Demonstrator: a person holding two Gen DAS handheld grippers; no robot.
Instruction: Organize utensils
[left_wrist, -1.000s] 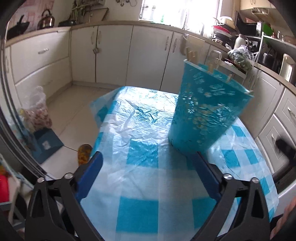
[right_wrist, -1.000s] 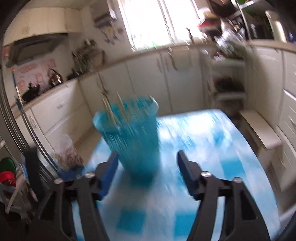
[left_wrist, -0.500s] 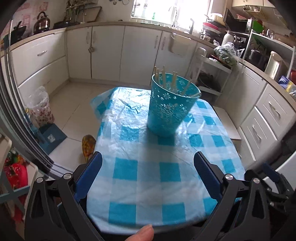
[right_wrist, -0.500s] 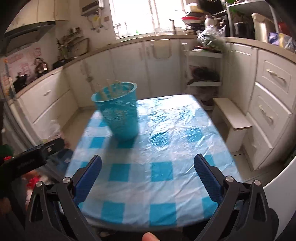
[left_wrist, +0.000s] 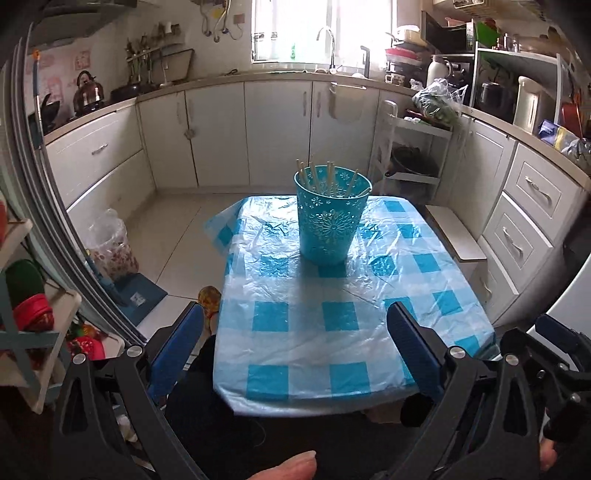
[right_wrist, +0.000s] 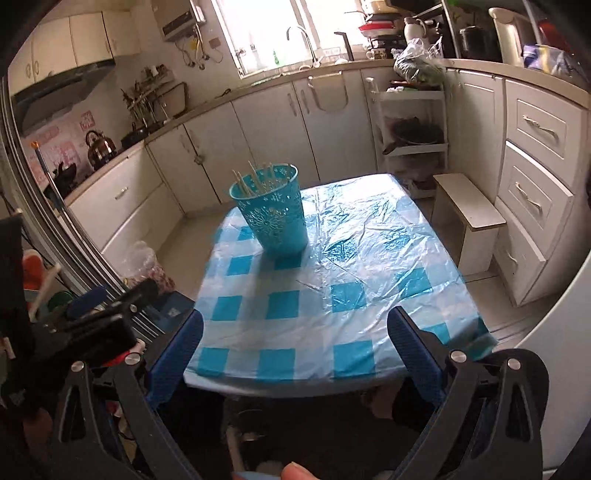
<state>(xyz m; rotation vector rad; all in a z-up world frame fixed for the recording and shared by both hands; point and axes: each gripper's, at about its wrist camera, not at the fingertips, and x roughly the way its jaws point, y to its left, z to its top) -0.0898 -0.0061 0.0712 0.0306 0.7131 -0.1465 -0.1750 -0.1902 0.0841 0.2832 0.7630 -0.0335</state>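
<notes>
teal perforated bin (left_wrist: 330, 218) stands upright mid-frame on the checked tablecloth (left_wrist: 343, 332), wooden chopsticks (left_wrist: 325, 177) inside. left gripper (left_wrist: 295, 350) and right gripper (right_wrist: 295, 350) gape empty at bottom.

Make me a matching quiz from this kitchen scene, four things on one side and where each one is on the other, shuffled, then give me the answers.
Things
1. wooden chopsticks
2. turquoise cut-out plastic basket
3. shiny metal kettle
4. low white wooden stool

Places
A. on the floor between the table and the drawer cabinets
B. standing inside the basket
C. upright on the blue-and-white checked tablecloth
D. on the far left counter

Pairs: 1-B, 2-C, 3-D, 4-A

Both the left gripper and the right gripper hang open and empty at the table's near edge.
</notes>
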